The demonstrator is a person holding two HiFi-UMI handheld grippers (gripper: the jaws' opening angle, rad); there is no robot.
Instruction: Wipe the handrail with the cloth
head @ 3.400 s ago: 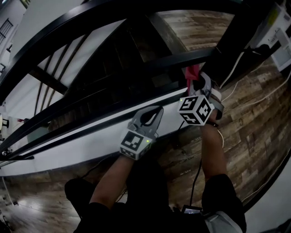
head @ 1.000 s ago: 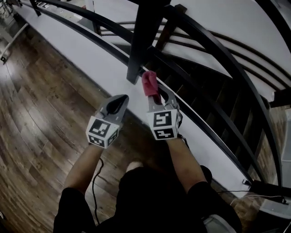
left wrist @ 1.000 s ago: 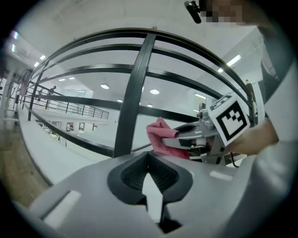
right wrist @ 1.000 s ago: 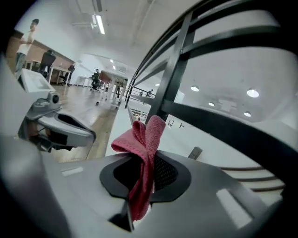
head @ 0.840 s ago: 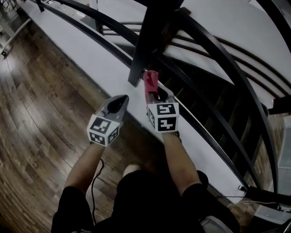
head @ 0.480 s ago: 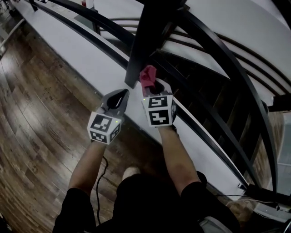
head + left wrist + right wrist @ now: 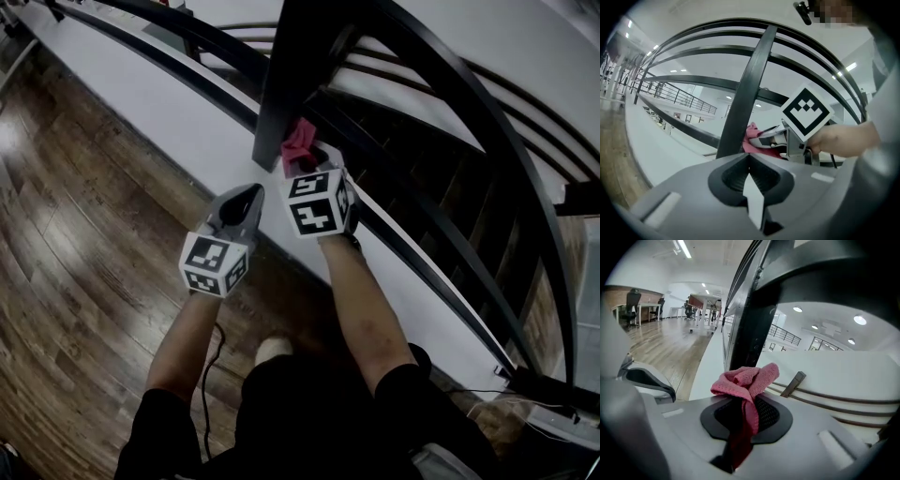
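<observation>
Where the black post (image 7: pixel 281 84) meets the white ledge (image 7: pixel 169 103), the pink cloth (image 7: pixel 298 141) is held at the post's right side, low down near its foot. It seems to be pressed onto the post, though actual contact is not settled by the dim head view. The cloth is clamped by the right gripper (image 7: pixel 307 161), whose jaws are seen in the right gripper view closed tight on it. A bunched fold stands out past the tips toward the post, and a darker tail hangs down between the jaws. The marker cube of that gripper is turned up toward the head camera, just on the near side of the post. The left gripper (image 7: pixel 246 202) is held to the left of the post and a little nearer the person, apart from both post and cloth. Its jaws are shut together with nothing between them, as is shown plainly in the left gripper view. From that view the cloth and the right gripper are seen just at the post's right edge. The curved black handrail (image 7: pixel 497 141) is carried away from the post to the right, and the wooden floor (image 7: pixel 75 234) is spread out on the post's left, beyond the ledge.
</observation>
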